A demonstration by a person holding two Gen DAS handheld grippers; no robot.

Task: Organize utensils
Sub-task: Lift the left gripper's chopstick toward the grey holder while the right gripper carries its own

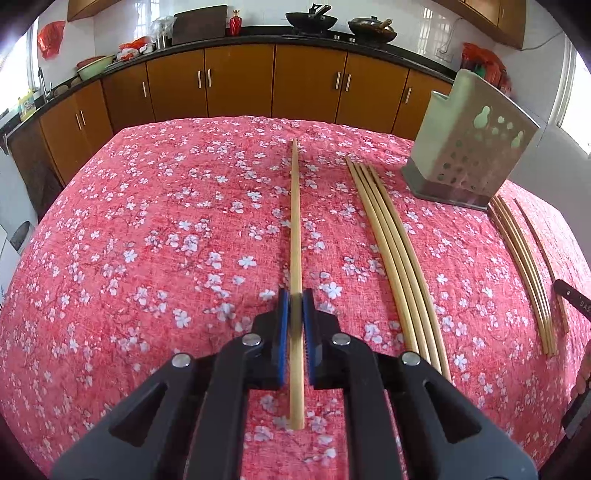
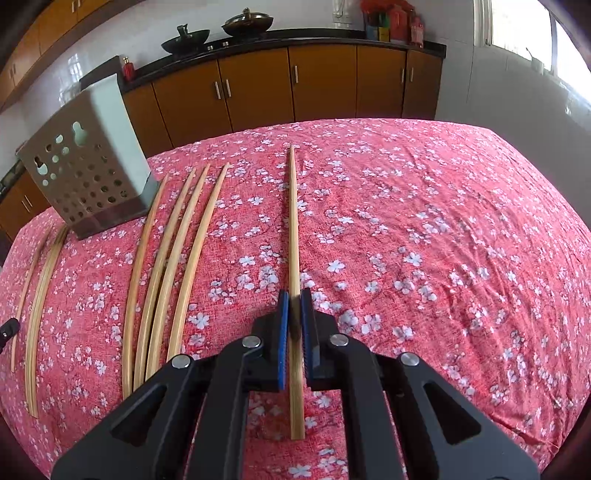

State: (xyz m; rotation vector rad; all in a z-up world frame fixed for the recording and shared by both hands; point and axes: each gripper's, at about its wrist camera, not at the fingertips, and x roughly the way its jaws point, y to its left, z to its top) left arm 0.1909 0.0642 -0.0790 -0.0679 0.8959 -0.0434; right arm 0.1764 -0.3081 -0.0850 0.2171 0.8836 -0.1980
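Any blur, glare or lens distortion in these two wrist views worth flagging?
Left wrist view: fisheye bends the loose chopsticks; the held chopstick smears between the left gripper pads. Right wrist view: window blown out; the right gripper sharp.

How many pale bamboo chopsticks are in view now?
10: one chopstick in the left gripper, one in the right gripper, four left of the perforated metal holder, four right of it. Holder's inside is hidden.

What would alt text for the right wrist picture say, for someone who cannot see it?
A black gripper with blue pads clamps one bamboo chopstick pointing away over a pink flowered tablecloth. To its left lie four loose chopsticks and a perforated metal holder; brown kitchen cabinets line the back wall.
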